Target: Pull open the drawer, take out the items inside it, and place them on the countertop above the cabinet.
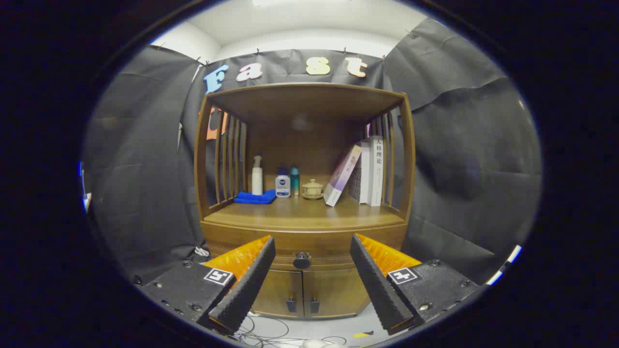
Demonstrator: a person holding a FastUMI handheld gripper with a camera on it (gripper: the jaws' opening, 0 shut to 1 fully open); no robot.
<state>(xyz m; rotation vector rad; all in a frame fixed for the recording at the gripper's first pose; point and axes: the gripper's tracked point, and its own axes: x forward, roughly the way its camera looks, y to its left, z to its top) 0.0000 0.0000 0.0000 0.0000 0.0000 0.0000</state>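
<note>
I am at the very start of the job, lining up on the drawer (302, 251) before any pull, and the drawer front looks fully shut to me. Going left to right: beyond my left finger (246, 285), up on the countertop (300, 217), lies a folded blue cloth (255, 197) with a white pump bottle (257, 176) standing behind it; next come a small white bottle (283, 185) with a dark cap and a slim teal bottle (294, 181), then a little lidded cup (312, 189). Straight ahead of the gap between my fingers sits the round dark knob (302, 260) of the drawer, centred and well apart from both tips. Below it are the two cabinet doors (302, 292) with their small handles. Beyond my right finger (377, 282), a book leans against a row of upright books (367, 171) at the right end of the shelf. My gripper (309, 282) is spread wide and holds nothing. The items I am meant to fetch are hidden inside the drawer, so I cannot say what they are. The next move, as I judge it, calls for advancing straight on so the knob comes between the fingers, closing on it squarely, then drawing back level; an off-centre grip may slip off so small a knob.
</note>
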